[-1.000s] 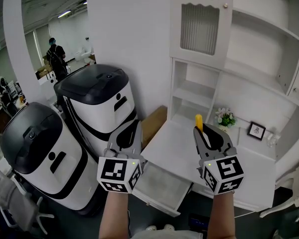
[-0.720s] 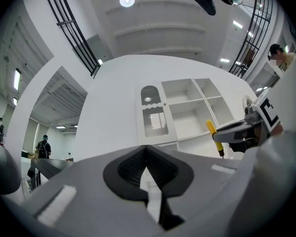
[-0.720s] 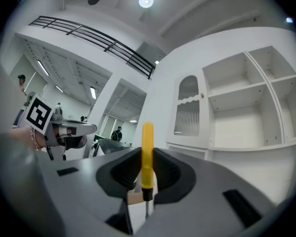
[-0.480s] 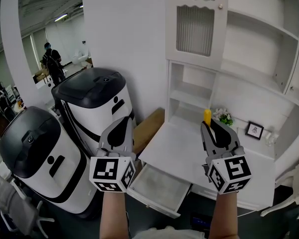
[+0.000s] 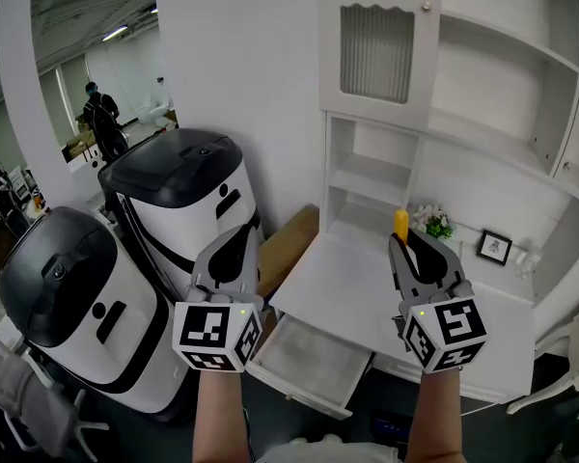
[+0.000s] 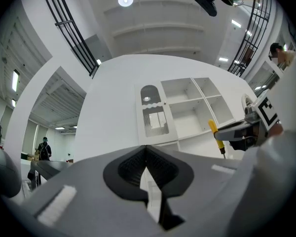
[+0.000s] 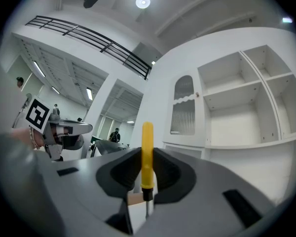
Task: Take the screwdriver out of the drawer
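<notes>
A screwdriver [image 5: 401,223] with a yellow handle stands upright between the jaws of my right gripper [image 5: 406,244], which is shut on it above the white desk top [image 5: 352,287]. In the right gripper view the yellow handle [image 7: 147,152] sticks up from the pads and the thin shaft points down. My left gripper [image 5: 243,241] hovers left of the desk, shut with nothing in it; its tips [image 6: 147,149] meet. The drawer [image 5: 309,360] below the desk stands open, with nothing showing inside. The left gripper view catches the screwdriver [image 6: 216,135] at the right.
Two white-and-black machines [image 5: 185,196] [image 5: 68,287] stand to the left, with a brown cardboard box [image 5: 288,242] beside the desk. A white hutch [image 5: 444,114] with shelves rises over the desk. A small plant [image 5: 434,226] and a picture frame [image 5: 495,247] sit at the back. People stand far off left.
The head view has shifted a little, and the two grippers now sit slightly further apart in it. The right gripper keeps its hold on the screwdriver.
</notes>
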Motion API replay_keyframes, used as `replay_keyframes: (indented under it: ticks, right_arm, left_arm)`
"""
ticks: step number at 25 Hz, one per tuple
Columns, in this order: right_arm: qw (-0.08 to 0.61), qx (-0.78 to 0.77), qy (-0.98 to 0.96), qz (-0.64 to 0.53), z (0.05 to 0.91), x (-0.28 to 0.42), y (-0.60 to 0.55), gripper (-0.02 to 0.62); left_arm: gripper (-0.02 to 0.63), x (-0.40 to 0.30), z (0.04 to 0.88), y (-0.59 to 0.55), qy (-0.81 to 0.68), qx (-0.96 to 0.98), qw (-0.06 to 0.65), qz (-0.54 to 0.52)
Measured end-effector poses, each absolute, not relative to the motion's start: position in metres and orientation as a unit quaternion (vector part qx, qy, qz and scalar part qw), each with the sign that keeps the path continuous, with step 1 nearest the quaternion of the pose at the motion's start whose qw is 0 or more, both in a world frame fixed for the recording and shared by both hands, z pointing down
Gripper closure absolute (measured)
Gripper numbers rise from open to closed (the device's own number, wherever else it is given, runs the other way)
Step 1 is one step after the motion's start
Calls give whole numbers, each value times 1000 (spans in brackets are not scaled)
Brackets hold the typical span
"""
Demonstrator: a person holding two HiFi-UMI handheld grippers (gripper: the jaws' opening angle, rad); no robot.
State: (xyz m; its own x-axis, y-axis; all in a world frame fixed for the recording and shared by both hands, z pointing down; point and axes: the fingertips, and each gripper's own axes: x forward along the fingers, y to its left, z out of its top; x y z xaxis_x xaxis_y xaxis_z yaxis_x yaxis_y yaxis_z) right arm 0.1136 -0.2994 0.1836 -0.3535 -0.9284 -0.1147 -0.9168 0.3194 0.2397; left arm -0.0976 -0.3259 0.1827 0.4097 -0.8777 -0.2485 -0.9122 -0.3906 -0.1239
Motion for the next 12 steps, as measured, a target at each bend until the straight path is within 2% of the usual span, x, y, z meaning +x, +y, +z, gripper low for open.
replay_keyframes:
  ticks: [12]
  right_arm:
    - [19,567,-814,-123,191,108,-303,518]
  left_arm:
    - [600,-102,187,-326,536,-833,124,64]
